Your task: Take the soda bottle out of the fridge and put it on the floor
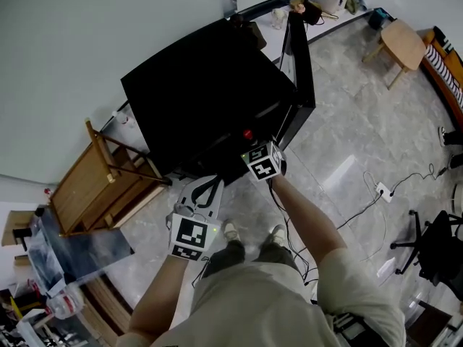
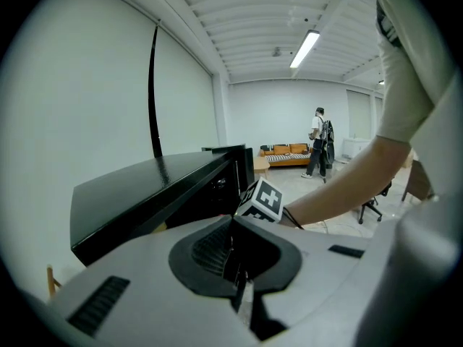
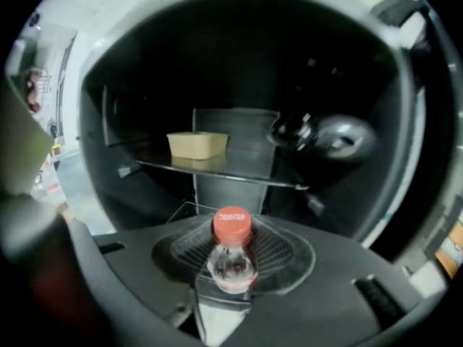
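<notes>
The person stands at the black fridge [image 1: 210,92], its door [image 1: 300,56] swung open to the right. The right gripper [image 3: 233,260] reaches inside, and its fingers are clasped narrow round the neck of the bottle [image 3: 232,246], just under the red cap. The bottle stands upright in the lower part of the fridge, below the glass shelf [image 3: 217,170] that carries a tan box [image 3: 197,144]. From here I cannot tell whether its base is on the fridge bottom or just lifted.

The left gripper [image 1: 211,188] hangs back outside the fridge, near the person's knees, with its fingers together and nothing between them.

By my reckoning the task is at an early stage. The door is open and the bottle is gripped, but it is not yet out of the fridge. What is left is to draw it out past the shelf and door without tipping it, lower it to the tiled floor [image 1: 347,143] and set it down upright. Then the fingers can let go.
</notes>
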Tool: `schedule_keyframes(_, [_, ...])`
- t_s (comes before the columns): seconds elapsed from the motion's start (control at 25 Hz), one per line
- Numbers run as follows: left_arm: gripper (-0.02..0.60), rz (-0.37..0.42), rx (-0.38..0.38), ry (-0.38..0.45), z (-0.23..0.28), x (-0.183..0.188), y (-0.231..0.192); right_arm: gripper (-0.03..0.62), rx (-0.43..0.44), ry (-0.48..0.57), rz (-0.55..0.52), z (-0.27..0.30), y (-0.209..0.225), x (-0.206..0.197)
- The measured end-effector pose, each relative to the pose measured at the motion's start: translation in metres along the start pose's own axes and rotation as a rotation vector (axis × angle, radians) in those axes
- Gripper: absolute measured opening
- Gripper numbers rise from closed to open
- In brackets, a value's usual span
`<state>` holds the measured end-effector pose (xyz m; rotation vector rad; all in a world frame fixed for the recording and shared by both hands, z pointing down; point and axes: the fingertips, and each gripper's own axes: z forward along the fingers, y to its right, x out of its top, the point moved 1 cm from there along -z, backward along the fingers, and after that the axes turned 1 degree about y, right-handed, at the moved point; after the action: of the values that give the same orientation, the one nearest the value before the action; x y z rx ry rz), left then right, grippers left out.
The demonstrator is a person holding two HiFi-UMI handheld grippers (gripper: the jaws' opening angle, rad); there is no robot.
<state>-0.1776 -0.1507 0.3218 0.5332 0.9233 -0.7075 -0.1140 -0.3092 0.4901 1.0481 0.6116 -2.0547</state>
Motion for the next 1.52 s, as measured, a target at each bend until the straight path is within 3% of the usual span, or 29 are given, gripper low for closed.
schedule_keyframes(0.32, [0.008, 0.039, -0.057, 0.031, 0.003, 0.013, 0.021, 0.129, -0.040, 0.021, -0.009, -0.073, 0.008, 0.005])
schedule_keyframes(0.72, [0.008, 0.081, -0.173, 0.018, 0.014, 0.007, 0.074, 0.129, -0.062, -0.054, -0.052, -0.163, 0.001, -0.028])
schedule_keyframes(1.08, [0.008, 0.104, -0.276, -0.056, 0.051, -0.025, 0.128, 0.129, -0.038, -0.150, -0.010, -0.207, -0.018, -0.095])
schedule_keyframes(1.52, [0.008, 0.081, -0.336, -0.183, 0.110, -0.101, 0.174, 0.129, 0.009, -0.266, 0.070, -0.203, -0.037, -0.206])
